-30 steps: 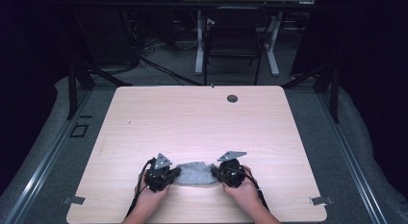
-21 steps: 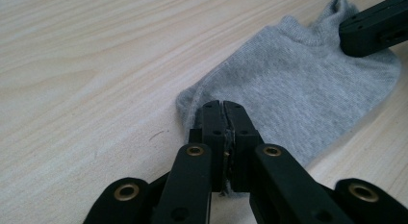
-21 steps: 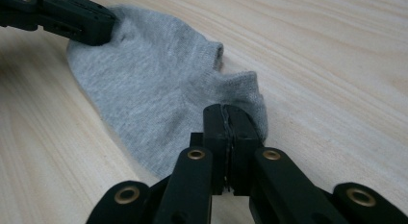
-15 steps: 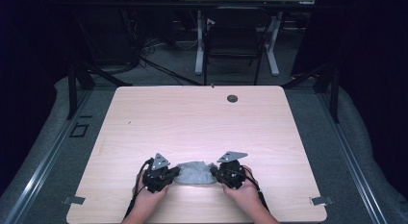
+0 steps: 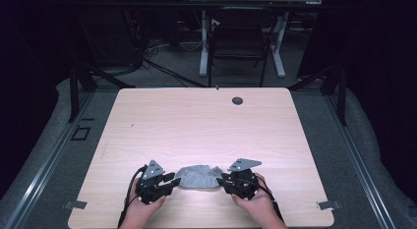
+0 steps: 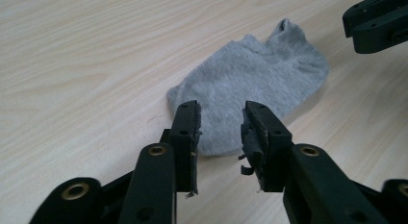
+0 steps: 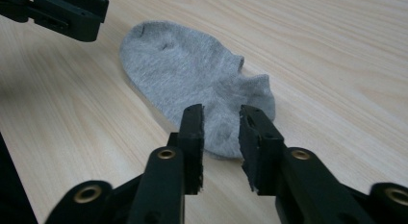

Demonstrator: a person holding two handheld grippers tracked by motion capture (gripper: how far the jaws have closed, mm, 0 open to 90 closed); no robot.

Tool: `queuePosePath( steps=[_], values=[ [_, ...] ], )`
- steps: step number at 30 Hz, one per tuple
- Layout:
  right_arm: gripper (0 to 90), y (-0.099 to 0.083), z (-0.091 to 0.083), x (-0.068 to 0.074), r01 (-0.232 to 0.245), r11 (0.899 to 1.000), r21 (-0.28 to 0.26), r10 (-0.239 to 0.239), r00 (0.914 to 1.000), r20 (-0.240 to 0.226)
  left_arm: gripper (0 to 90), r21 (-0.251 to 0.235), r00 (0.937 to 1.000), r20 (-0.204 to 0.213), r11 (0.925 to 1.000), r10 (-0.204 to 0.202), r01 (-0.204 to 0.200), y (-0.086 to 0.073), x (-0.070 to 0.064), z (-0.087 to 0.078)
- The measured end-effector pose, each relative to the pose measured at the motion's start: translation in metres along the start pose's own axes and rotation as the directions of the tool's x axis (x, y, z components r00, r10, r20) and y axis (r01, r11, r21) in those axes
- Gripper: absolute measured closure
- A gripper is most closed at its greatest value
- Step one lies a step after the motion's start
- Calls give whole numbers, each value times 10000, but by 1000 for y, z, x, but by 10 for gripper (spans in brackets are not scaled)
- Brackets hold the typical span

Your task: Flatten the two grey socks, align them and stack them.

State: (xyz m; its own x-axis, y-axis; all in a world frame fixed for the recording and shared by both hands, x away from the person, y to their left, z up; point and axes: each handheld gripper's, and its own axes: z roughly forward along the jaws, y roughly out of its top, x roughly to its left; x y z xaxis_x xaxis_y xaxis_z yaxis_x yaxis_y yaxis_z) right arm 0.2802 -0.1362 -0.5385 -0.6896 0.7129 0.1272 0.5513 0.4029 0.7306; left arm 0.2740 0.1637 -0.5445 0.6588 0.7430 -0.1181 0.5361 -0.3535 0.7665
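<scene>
A small grey ankle sock [image 5: 199,176] lies flat on the light wood table [image 5: 206,126] near its front edge. My left gripper [image 5: 173,180] sits at the sock's left end and my right gripper [image 5: 221,179] at its right end, each held by a hand. In the left gripper view the sock [image 6: 255,75] lies just past my left gripper [image 6: 221,113], whose jaws stand apart over its near end, gripping nothing. In the right gripper view my right gripper [image 7: 220,113] is likewise open over the cuff end of the sock [image 7: 183,65]. The opposite gripper shows in each view's top corner.
A dark round grommet hole [image 5: 237,100] sits near the table's far edge. Metal brackets [image 5: 328,205] stick out at the front corners. Beyond the table stand a chair [image 5: 236,47] and white desk legs [image 5: 279,47] on grey floor.
Both grippers have drawn slightly apart and back toward the front edge. The sock stays where it was.
</scene>
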Motion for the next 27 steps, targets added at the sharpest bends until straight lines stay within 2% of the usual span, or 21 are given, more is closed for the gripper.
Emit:
queuePosePath(
  steps=[5,10,12,17,20,22,24,27],
  values=[
    [657,-7,-10,2,-14,9999,-150,16,10000,69,614,85,9999,106,9999,-118,118,-7,1,-9],
    [640,-16,-16,4,206,9998,70,-207,9997,116,592,259,10000,-65,9997,-3,4,-17,0,-12],
    [629,-20,-16,5,319,9995,82,-321,9993,178,584,285,9999,-94,9995,-145,148,-19,-1,-13],
    [583,-28,-17,6,640,9978,166,-644,9975,284,544,442,9995,-286,9990,120,-107,-24,-2,-17],
    [558,-32,-15,6,717,9974,-33,-714,9965,431,531,342,9989,-455,9994,88,-72,-29,0,-17],
    [554,-35,-13,5,934,9956,-67,-929,9939,589,525,294,9982,-587,9995,106,-89,-30,2,-15],
    [540,-37,-10,3,786,9968,-153,-776,9953,586,508,219,9984,-563,9997,96,-83,-29,3,-14],
    [505,-41,-5,2,957,9954,3,-956,9937,589,502,344,9983,-536,9991,250,-232,-30,3,-12]
  ],
)
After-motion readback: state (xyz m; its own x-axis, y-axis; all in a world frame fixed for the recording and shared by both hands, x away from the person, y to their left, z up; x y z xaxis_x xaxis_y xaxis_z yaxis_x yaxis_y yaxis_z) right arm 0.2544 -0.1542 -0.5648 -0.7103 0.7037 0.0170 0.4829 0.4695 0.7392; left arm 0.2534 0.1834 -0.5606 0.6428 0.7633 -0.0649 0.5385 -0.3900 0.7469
